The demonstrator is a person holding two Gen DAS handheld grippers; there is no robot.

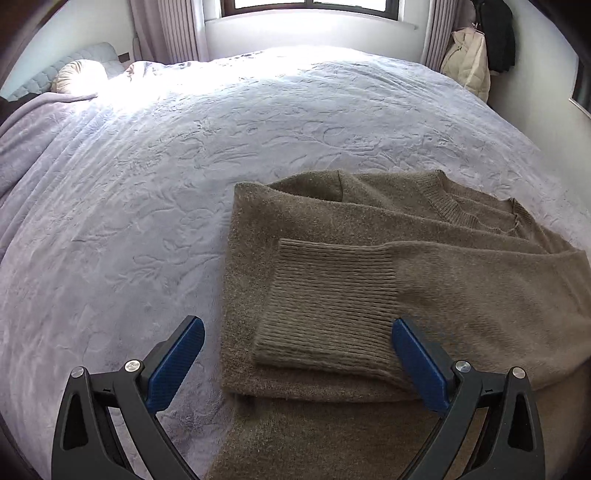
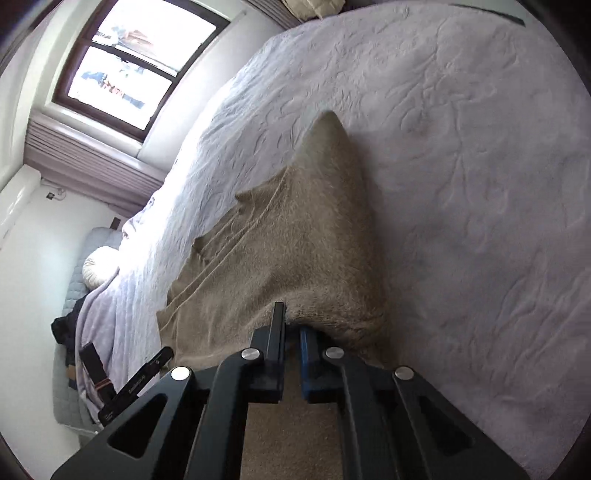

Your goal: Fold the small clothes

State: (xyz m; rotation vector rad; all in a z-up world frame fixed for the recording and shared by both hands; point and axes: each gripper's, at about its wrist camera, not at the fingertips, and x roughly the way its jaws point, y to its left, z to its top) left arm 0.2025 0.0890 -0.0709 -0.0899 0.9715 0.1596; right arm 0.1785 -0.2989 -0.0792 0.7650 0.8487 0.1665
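A brown knitted sweater (image 1: 369,236) lies on the bed, partly folded, with one ribbed sleeve cuff (image 1: 325,306) laid across its body. My left gripper (image 1: 298,334) is open just above the sweater, its blue pads either side of the cuff, holding nothing. In the right wrist view the sweater (image 2: 295,236) is lifted into a peak. My right gripper (image 2: 293,321) is shut on an edge of the sweater and holds it raised off the bed.
The pale lilac embossed bedspread (image 1: 147,184) covers the whole bed. A pillow (image 1: 79,74) and headboard are at the far left. A window (image 1: 310,5) and curtains stand behind the bed. Coats (image 1: 476,55) hang at the far right.
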